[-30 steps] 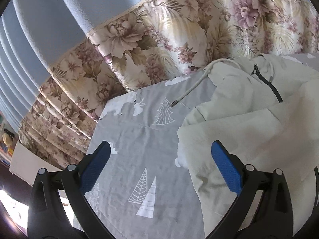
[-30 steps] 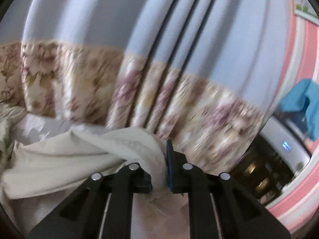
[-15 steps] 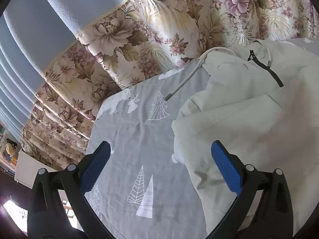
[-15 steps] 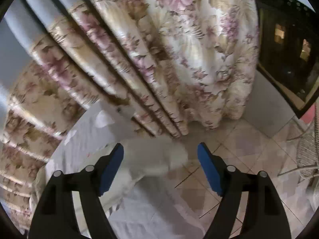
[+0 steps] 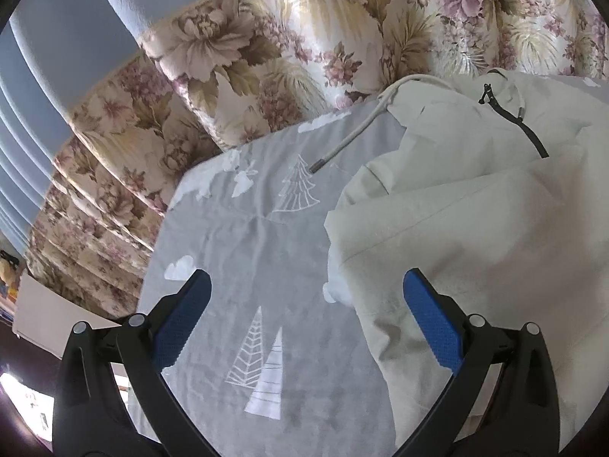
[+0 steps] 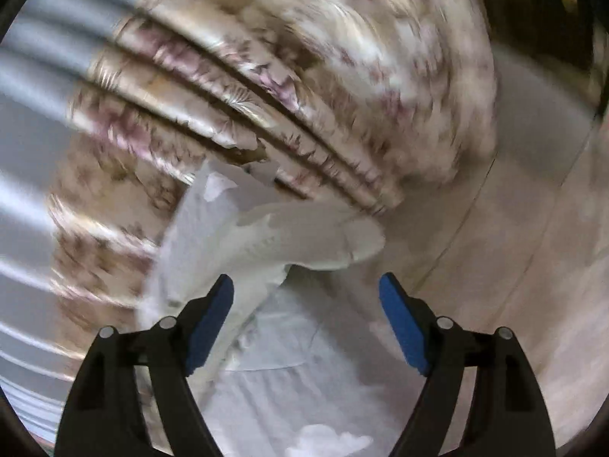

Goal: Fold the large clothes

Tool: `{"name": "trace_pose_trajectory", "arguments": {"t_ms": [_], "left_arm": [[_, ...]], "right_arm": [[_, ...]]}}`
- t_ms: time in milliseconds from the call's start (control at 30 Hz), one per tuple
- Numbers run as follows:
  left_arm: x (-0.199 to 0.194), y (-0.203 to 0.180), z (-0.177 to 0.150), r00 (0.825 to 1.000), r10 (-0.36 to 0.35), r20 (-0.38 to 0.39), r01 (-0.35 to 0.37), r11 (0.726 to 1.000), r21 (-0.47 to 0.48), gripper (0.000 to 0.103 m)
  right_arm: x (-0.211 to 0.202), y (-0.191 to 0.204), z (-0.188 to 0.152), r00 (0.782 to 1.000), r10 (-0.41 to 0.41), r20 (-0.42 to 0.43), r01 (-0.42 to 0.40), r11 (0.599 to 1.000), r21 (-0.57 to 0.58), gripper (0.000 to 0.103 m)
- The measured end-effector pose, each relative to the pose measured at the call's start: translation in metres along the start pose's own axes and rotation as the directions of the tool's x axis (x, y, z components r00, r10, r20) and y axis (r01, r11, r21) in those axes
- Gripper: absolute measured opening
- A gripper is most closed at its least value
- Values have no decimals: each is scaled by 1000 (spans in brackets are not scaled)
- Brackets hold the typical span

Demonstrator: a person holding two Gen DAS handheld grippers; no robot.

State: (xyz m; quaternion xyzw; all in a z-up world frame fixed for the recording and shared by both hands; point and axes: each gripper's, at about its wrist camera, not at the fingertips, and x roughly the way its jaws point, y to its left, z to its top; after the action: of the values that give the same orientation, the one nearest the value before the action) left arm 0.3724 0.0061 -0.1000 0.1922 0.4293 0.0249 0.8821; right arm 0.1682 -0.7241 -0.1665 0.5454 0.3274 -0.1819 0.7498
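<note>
On the grey printed sheet [image 5: 243, 251], the cream jacket [image 5: 475, 236] lay released, my right gripper [image 6: 306, 318] having just opened off its sleeve [image 6: 304, 240], both grippers now empty and spread, my left gripper [image 5: 304, 320] descending for the next fold.

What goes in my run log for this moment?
left tongs: open above grey tree-print sheet | right tongs: just opened, nothing gripped | cream zip-neck hooded garment: unfolded

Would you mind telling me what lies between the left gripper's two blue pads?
In the left wrist view, the open left gripper frames grey printed sheet with white trees, plus the cream jacket's edge nearer the right pad.
</note>
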Motion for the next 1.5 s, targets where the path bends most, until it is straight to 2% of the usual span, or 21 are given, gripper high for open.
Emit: {"name": "trace_pose_trajectory", "arguments": {"t_ms": [133, 233, 267, 300, 333, 400, 467, 633, 700, 767, 867, 967, 1000, 1067, 1133, 1200, 1267, 1300, 1367, 1467, 1500], "left_arm": [[-1, -3, -4, 1000, -17, -1, 17, 1000, -6, 100], [-7, -5, -8, 1000, 7, 8, -7, 1000, 22, 100], [-9, -5, -9, 1000, 21, 12, -21, 999, 33, 100], [-11, -3, -10, 999, 42, 18, -42, 998, 44, 100], [-13, -1, -10, 998, 54, 22, -55, 997, 49, 100], [-18, 5, -11, 997, 69, 32, -70, 996, 46, 100], [-22, 12, -10, 997, 60, 39, -62, 998, 27, 100], [-22, 19, -7, 999, 4, 41, -3, 1000, -14, 100], [-23, 16, -8, 999, -12, 48, 12, 1000, -17, 100], [-25, 12, -10, 998, -30, 57, 31, 999, -16, 100], [-32, 10, -13, 996, -45, 73, 47, 999, -22, 100], [-37, 14, -15, 995, -59, 82, 62, 997, -43, 100], [-38, 17, -16, 995, -62, 80, 66, 997, -50, 100], [-39, 21, -17, 996, -53, 75, 57, 997, -54, 100], [-38, 26, -19, 997, -37, 69, 41, 998, -49, 100], [-37, 31, -21, 998, -22, 65, 25, 999, -43, 100], [-33, 35, -23, 998, -9, 56, 12, 999, -44, 100], [-30, 37, -23, 999, -7, 48, 10, 999, -49, 100], [-26, 41, -24, 999, -10, 37, 13, 998, -60, 100], [-19, 42, -27, 999, -34, 14, 35, 997, -69, 100], [-17, 40, -27, 999, -35, 7, 36, 997, -65, 100]], "right_arm": [[35, -28, 4, 989, 149, -20, -139, 959, 248, 81], [55, -37, 11, 982, 187, 19, -184, 931, 317, 77], [56, -37, 13, 979, 192, 64, -203, 930, 305, 68], [53, -30, 16, 981, 163, 106, -186, 948, 259, 41], [48, -18, 17, 982, 130, 134, -155, 969, 191, 30], [35, 12, 16, 982, 78, 171, -85, 996, 37, 24], [16, 54, 8, 977, 29, 211, 0, 990, -138, 22], [-37, 150, -39, 963, 89, 254, 21, 917, -398, 21], [-50, 200, -71, 958, 108, 264, 42, 861, -507, 21], [-47, 238, -99, 961, 110, 253, 61, 810, -583, 21], [-8, 294, -157, 975, 69, 212, 105, 697, -710, 21], [59, 322, -217, 999, -15, 48, 47, 595, -803, 26], [84, 324, -236, 996, -44, -75, -35, 583, -812, 27], [98, 328, -253, 985, -60, -159, -98, 562, -822, 29], [85, 334, -250, 985, -20, -174, -136, 540, -831, 46], [59, 339, -232, 977, 43, -207, -197, 547, -814, 59], [40, 343, -218, 979, 66, -195, -201, 518, -831, 59], [35, 341, -208, 988, 47, -150, -154, 485, -861, 60], [45, 331, -190, 995, -54, -89, -54, 460, -886, 66], [76, 310, -174, 978, -208, -33, 57, 412, -909, 70], [88, 302, -171, 966, -258, 9, 109, 377, -920, 70]]}}
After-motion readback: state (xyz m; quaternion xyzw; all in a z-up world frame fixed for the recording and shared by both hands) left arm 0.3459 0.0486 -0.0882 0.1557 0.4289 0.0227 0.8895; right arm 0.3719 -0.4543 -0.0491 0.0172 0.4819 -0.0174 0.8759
